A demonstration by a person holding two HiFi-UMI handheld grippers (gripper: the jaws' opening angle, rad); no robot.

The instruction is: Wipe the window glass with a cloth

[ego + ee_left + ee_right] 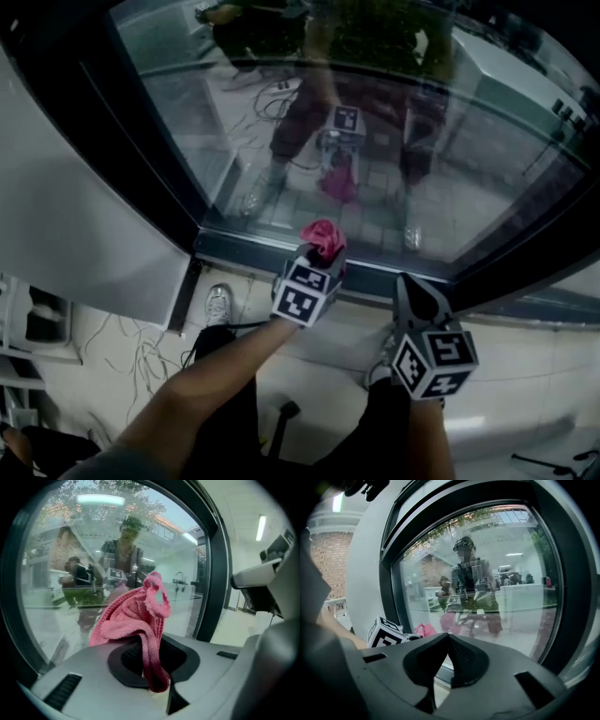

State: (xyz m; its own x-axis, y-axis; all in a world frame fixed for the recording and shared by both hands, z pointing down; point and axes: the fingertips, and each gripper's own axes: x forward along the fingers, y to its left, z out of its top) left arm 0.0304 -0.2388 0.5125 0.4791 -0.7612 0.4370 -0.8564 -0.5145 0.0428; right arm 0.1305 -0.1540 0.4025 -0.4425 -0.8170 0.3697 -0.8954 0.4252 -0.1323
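This looks like a room in an office or lab building. A large window glass (375,141) in a dark frame (155,141) sits in a white wall (66,216). A long ceiling lamp (260,527) is lit, loose cables (141,361) lie on the pale floor (323,380), and paved ground (375,211) lies beyond the glass.

Cloth (322,234) in left gripper (320,253) at lower edge of window glass (394,150); right gripper (409,283) just to its right.

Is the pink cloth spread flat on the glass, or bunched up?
Bunched up: the pink cloth hangs crumpled in folds, pinched between the jaws of the left gripper.
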